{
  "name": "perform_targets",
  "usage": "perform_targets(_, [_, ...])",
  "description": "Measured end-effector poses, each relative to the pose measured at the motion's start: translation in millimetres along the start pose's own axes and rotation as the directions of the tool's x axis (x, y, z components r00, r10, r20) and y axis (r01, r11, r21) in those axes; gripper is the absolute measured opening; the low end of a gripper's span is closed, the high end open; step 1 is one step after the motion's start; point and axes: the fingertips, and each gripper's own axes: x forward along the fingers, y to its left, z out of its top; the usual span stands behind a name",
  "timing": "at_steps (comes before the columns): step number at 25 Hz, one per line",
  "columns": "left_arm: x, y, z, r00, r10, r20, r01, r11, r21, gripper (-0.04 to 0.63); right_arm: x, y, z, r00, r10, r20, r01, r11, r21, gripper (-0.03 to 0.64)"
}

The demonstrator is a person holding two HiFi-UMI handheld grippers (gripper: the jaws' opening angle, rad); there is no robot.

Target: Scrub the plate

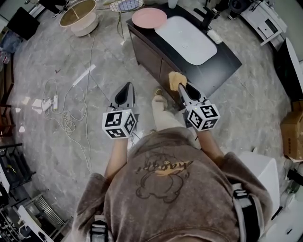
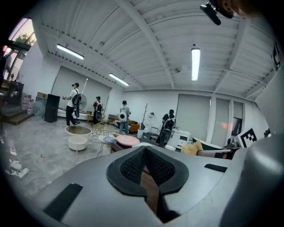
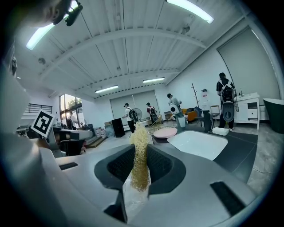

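A pink plate (image 1: 149, 18) lies on the dark counter (image 1: 227, 59) left of the white basin (image 1: 186, 39); it also shows far off in the left gripper view as the plate (image 2: 128, 140) and in the right gripper view as the plate (image 3: 164, 132). My right gripper (image 1: 179, 85) is shut on a yellow fibrous scrubber (image 1: 175, 79), which stands pinched between the pads as the scrubber (image 3: 140, 156). My left gripper (image 1: 126, 90) hangs over the floor left of the cabinet, shut and empty (image 2: 146, 166). Both grippers are well short of the plate.
A cabinet front (image 1: 156, 64) stands below the counter. A beige tub (image 1: 81, 16) and a wire rack (image 1: 126, 5) sit on the floor at the back left. Cables (image 1: 61, 111) trail over the marble floor. A soap bar (image 1: 214, 36) lies beside the basin. Several people stand far off.
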Motion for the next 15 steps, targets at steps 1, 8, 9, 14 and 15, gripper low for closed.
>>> perform_targets(1, [6.9, 6.3, 1.5, 1.000, 0.003, 0.000, -0.003, 1.000, -0.001, 0.006, 9.1, -1.6, 1.2, 1.000, 0.000, 0.002, 0.000, 1.000, 0.003, 0.078])
perform_targets(8, [70.7, 41.2, 19.3, 1.000, 0.013, 0.000, -0.013, 1.000, -0.003, 0.006, 81.3, -32.3, 18.7, 1.000, 0.007, 0.002, -0.007, 1.000, 0.031, 0.079])
perform_targets(9, [81.5, 46.7, 22.2, 1.000, 0.013, 0.000, -0.013, 1.000, -0.004, 0.006, 94.0, -37.4, 22.2, 1.000, 0.011, 0.001, -0.011, 1.000, 0.028, 0.079])
perform_targets(14, [143.9, 79.4, 41.8, 1.000, 0.020, -0.006, -0.020, 1.000, -0.011, 0.006, 161.4, -65.1, 46.4, 1.000, 0.031, 0.006, -0.031, 0.999, 0.028, 0.078])
perform_targets(15, [158.3, 84.4, 47.7, 1.000, 0.020, -0.006, -0.020, 1.000, -0.012, 0.006, 174.6, -72.7, 51.7, 0.999, 0.032, 0.005, -0.032, 0.999, 0.031, 0.078])
